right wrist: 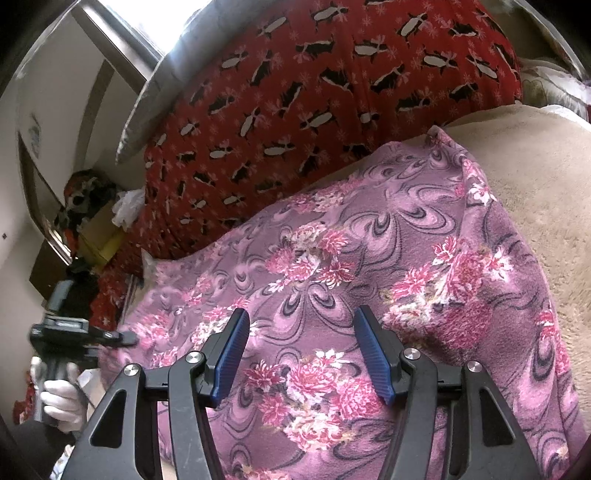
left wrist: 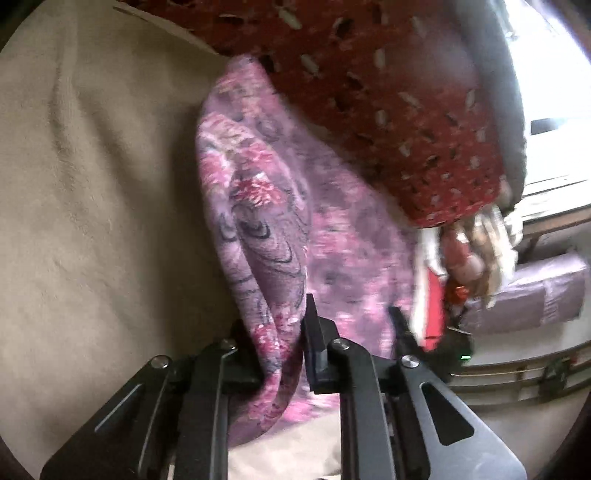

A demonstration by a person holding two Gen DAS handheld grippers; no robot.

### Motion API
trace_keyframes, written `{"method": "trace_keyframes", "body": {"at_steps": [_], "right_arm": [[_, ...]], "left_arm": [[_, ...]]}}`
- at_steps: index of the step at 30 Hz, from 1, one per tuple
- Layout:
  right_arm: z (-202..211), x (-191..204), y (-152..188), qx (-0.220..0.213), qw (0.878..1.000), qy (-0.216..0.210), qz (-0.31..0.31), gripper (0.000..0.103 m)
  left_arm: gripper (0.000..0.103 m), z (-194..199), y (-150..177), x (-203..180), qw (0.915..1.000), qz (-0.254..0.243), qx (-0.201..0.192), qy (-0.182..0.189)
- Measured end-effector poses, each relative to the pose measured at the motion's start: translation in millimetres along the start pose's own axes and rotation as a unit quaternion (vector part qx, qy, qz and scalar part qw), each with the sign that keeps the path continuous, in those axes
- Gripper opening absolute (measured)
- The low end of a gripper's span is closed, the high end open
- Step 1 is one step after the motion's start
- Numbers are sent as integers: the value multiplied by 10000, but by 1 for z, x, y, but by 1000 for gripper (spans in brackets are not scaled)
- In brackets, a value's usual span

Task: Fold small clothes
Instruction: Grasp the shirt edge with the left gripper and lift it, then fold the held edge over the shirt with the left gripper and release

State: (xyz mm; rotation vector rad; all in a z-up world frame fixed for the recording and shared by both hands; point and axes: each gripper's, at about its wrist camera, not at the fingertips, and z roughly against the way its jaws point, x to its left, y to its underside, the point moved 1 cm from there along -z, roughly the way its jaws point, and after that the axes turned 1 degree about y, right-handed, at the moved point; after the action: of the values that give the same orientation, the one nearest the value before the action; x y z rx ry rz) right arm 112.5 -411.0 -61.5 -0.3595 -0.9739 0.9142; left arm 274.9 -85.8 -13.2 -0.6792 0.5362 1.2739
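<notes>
A beige plush blanket (right wrist: 546,206) covers the bed, lightly creased. Along its far edge lies a red blanket (right wrist: 314,92) printed with black-and-white penguins, over a grey cushion edge (right wrist: 147,110). Past the bed's corner stand a yellow box (right wrist: 98,245), crumpled white plastic (right wrist: 127,206) and a dark patterned bundle (right wrist: 83,195). A folded mauve cloth (left wrist: 535,295) sits near a bright window (left wrist: 554,122).

A beige plush blanket (right wrist: 535,206) covers the work surface. Behind it lies a red cloth printed with penguins (right wrist: 303,96), and above that a grey cushion edge (right wrist: 147,110). Left of the red cloth stand a pale wall (right wrist: 55,122) and a cluttered yellow box (right wrist: 101,240); daylight glares from a window (right wrist: 162,18) above.
</notes>
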Motion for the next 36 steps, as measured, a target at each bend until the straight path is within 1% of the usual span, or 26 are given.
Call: {"method": "trace_keyframes", "body": {"at_steps": [2,4,7,8,10,12,13,16,17,18,19,20,21,26,31,34,36], "right_arm": [[0,5,-6,192,9997,168,51,61],[5,9,-10,280,9990,330,135,61],[21,11,-14,240,9982,474,295,61],[28,10,-15,203,9973,601,373,62],[38,2,-17,214,9960,760,418,62],[46,-10,-18,261,9935,1025,414,62],[51,-16,-18,260,9927,1105,418,61],[61,-35,-16,249,9920,1186,341,61],[60,-43,-13,328,9918,1198,294,62],[59,-48,-9,370,9903,1301,306,66],[56,-56,-1,444,9881,1428,365,67],[56,-58,5,359,9892,1345,452,67],[60,-59,9,158,9908,1254,481,68],[54,-55,11,191,9889,1331,628,73],[56,-56,12,131,9911,1196,577,75],[58,-60,11,80,9930,1070,492,75],[59,-61,12,62,9939,1012,444,75]], "left_arm": [[13,5,3,-16,10000,-49,-82,20],[13,8,6,-30,9999,-89,-126,27],[12,8,10,-47,9998,-57,-184,42],[12,8,11,-50,9998,-31,-190,62],[12,8,12,-59,9997,34,-206,112],[12,9,14,-66,9996,61,-220,138],[12,8,15,-71,9996,77,-232,146],[12,2,17,-84,9996,152,-187,178],[12,0,17,-86,9995,186,-179,190],[12,-2,17,-89,9993,236,-173,215],[12,-5,17,-93,9992,288,-170,240],[12,-10,18,-98,9990,316,-165,254],[12,-13,19,-103,9991,311,-160,253],[12,-39,23,-130,9991,289,-14,299],[11,-73,29,-153,9984,272,244,427],[4,-101,32,-165,9972,198,508,515],[4,-127,35,-170,9968,180,699,345]]}}
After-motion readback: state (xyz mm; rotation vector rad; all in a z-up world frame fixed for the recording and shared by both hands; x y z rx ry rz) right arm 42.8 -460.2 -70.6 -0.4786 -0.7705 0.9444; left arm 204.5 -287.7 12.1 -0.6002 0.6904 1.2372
